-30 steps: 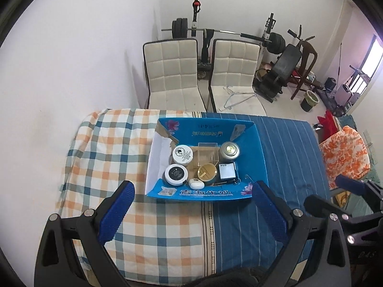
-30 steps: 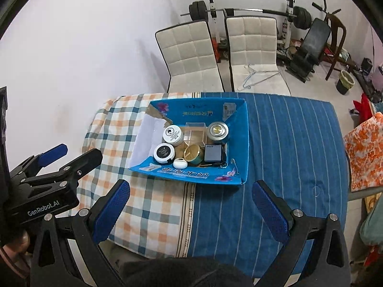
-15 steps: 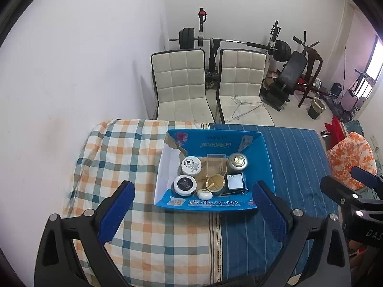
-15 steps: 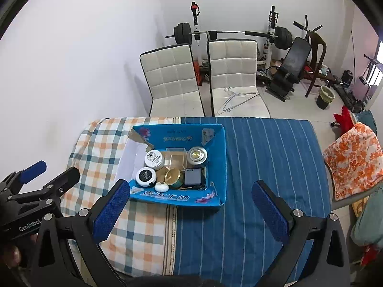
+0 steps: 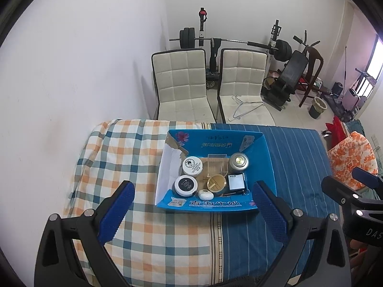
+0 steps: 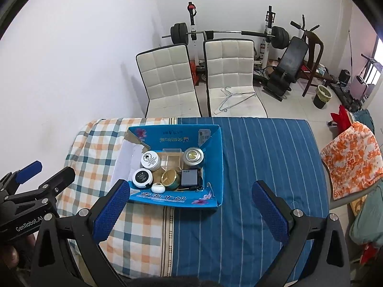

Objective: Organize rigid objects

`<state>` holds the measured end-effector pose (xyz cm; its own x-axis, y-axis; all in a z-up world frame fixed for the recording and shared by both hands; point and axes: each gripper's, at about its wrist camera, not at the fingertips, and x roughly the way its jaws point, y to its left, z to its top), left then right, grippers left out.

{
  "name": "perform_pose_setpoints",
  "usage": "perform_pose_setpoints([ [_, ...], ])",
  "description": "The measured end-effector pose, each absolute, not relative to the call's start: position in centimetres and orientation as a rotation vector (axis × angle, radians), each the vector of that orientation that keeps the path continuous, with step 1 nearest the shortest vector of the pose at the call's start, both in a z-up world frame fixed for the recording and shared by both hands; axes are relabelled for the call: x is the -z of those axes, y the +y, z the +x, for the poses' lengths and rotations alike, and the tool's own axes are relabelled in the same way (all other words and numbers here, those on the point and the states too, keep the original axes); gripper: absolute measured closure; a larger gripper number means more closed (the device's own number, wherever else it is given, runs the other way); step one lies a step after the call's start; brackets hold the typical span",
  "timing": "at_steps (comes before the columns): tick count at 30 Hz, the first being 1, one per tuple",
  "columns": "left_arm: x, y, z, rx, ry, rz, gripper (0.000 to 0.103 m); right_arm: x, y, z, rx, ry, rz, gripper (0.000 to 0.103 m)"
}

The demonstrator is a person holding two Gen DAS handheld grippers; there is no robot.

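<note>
A blue cardboard box (image 5: 267, 160) (image 6: 216, 157) sits on the cloth-covered table. It holds a white-lidded jar (image 5: 192, 166), a black-lidded jar (image 5: 186, 184), a gold-lidded tin (image 5: 216, 183), a silver round tin (image 5: 239, 162), a clear plastic box (image 5: 216, 165), a dark charger block (image 5: 235, 182) and a small white case (image 5: 205, 194). My left gripper (image 5: 193, 211) is open and empty, above the table in front of the box. My right gripper (image 6: 190, 209) is open and empty, also in front of the box.
The table has a plaid cloth (image 5: 119, 157) on the left and a blue striped cloth (image 6: 263, 157) on the right. Two white chairs (image 5: 182, 83) (image 5: 241, 81) stand behind it, one with wire hangers (image 5: 244, 105). Gym equipment (image 5: 287, 71) fills the back. An orange floral cloth (image 6: 352, 157) lies at right.
Both grippers have pulled back and risen from the table; the box looks smaller and more of the room shows. The box contents have not moved.
</note>
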<state>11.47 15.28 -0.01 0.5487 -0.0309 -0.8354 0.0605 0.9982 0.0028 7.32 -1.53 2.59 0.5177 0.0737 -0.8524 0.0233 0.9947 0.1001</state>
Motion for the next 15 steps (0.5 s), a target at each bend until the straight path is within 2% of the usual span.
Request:
perform_pose_setpoints([
  [15, 0.25, 14.94, 11.3, 0.075, 0.995, 0.052, 0.002, -2.15, -2.41, 6.75, -0.014, 1.036, 0.114, 0.0],
])
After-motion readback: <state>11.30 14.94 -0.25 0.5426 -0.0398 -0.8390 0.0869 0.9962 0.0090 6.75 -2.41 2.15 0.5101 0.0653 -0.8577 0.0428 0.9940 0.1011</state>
